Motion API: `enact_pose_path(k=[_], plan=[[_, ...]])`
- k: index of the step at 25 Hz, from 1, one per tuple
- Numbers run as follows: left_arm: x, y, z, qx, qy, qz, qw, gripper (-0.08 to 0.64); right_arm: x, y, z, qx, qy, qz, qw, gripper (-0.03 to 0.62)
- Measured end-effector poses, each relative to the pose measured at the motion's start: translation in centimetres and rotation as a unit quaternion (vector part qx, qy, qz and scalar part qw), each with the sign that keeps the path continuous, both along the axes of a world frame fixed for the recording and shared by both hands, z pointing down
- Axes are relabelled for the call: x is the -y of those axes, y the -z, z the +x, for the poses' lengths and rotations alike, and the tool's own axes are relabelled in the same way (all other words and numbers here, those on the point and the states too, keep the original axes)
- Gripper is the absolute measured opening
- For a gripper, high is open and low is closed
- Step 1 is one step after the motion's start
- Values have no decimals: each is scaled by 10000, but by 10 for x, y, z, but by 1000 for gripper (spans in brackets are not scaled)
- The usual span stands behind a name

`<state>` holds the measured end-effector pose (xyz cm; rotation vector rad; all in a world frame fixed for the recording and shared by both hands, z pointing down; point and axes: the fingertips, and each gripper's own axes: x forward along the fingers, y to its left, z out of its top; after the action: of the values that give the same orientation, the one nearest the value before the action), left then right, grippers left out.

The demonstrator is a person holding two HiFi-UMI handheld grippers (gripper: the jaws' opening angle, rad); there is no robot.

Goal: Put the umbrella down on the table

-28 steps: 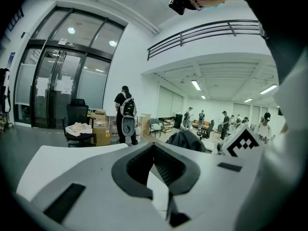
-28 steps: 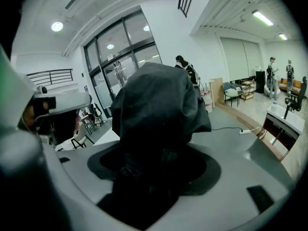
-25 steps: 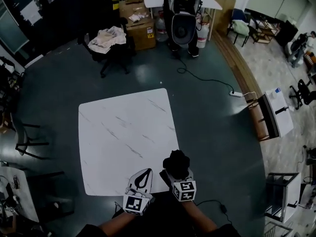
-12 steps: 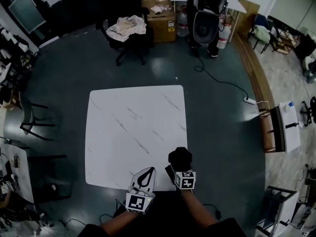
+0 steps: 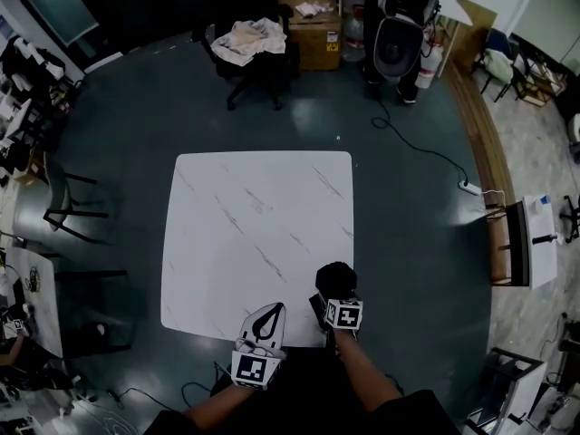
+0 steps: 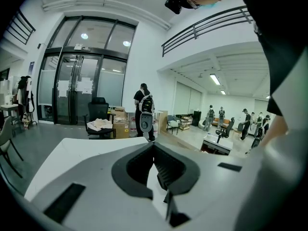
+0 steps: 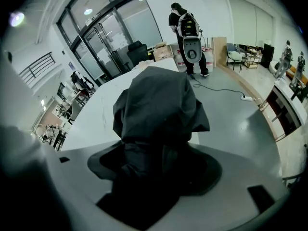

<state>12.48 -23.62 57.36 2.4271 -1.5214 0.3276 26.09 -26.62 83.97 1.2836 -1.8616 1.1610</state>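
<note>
The black folded umbrella point(image 5: 335, 277) point(image 7: 156, 109) is clamped in the right gripper point(image 5: 330, 301) point(image 7: 159, 170), whose fingers are closed on its lower part; the bunched fabric stands up out of them. In the head view it is over the near right corner of the white marble table point(image 5: 254, 225); whether it touches the top cannot be told. The left gripper point(image 5: 268, 314) point(image 6: 153, 147) is just beside it to the left, at the table's near edge, its fingers closed tip to tip with nothing between them. Beyond the table, on the dark floor, stand a chair point(image 5: 256, 57) draped with cloth, a cardboard box point(image 5: 313, 39) and a person point(image 5: 401, 25) wearing a backpack.
</note>
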Motion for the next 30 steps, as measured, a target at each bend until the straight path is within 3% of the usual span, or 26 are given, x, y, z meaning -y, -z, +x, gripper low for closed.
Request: enact_pose_path(k=[13, 19, 30], plan=[[5, 2, -7, -39, -107, -4, 9999, 6, 3, -2, 1, -246, -80, -199, 9995, 356], [-4, 7, -27, -234, -126, 93, 9996, 6, -2, 29, 4, -423, -243, 117, 9987, 359], [-27, 34, -99, -742, -16, 329, 9967, 6, -31, 118, -26, -439, -585, 950, 9928, 359]])
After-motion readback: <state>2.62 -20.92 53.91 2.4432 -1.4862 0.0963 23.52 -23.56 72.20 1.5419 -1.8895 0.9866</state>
